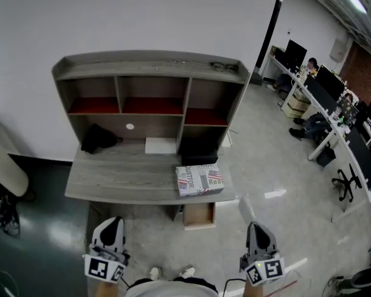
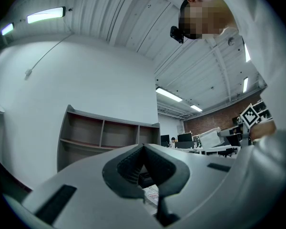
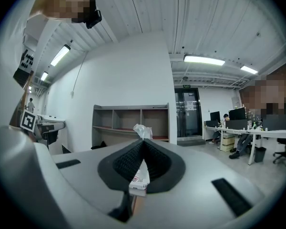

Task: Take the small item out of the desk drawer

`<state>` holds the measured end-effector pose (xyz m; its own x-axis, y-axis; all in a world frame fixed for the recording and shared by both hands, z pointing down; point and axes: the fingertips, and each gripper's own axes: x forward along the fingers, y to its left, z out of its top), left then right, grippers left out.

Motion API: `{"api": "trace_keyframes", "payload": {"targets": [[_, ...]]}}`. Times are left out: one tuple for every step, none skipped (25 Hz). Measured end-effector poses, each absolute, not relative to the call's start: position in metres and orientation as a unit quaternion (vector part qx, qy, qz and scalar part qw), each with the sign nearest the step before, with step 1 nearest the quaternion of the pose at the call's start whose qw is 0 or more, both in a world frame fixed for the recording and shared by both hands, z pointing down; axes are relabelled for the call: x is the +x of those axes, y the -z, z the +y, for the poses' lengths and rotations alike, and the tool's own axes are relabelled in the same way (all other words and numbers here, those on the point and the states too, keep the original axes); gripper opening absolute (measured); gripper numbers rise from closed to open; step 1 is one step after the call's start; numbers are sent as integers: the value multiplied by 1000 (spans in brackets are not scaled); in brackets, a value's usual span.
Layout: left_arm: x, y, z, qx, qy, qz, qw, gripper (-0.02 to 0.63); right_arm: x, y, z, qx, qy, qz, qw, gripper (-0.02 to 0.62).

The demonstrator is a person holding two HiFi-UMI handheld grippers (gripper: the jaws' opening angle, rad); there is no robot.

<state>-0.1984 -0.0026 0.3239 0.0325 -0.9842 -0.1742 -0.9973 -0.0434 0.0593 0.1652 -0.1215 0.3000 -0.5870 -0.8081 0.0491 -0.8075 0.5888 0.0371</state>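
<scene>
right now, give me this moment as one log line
left gripper: shut, empty | right gripper: shut on small white item | desk drawer: open

At centre frame stands the desk (image 1: 111,181); on its right end lies a box (image 1: 200,179), with the open drawer (image 1: 199,215) just below it.

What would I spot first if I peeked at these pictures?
Probably the big grey desk with shelves, standing against the white wall, with a printed box near its front right corner. Next comes the open drawer underneath it. Then you'd see the right gripper pinching a small crinkly white item at its tips.
</scene>
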Motion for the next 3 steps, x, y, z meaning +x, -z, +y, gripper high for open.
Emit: {"api": "trace_keyframes", "payload": {"targets": [[-198,-324,-3,-717,-84,691,39,17,165,-300,-122,453,5,-891,30,23],[-198,-325,-3,-717,-84,691,39,17,165,-301,-123,453,5,-891,30,23],[-198,-325,-4,-717,-84,691,39,17,166,-301,-123,453,5,-891,30,23]]}}
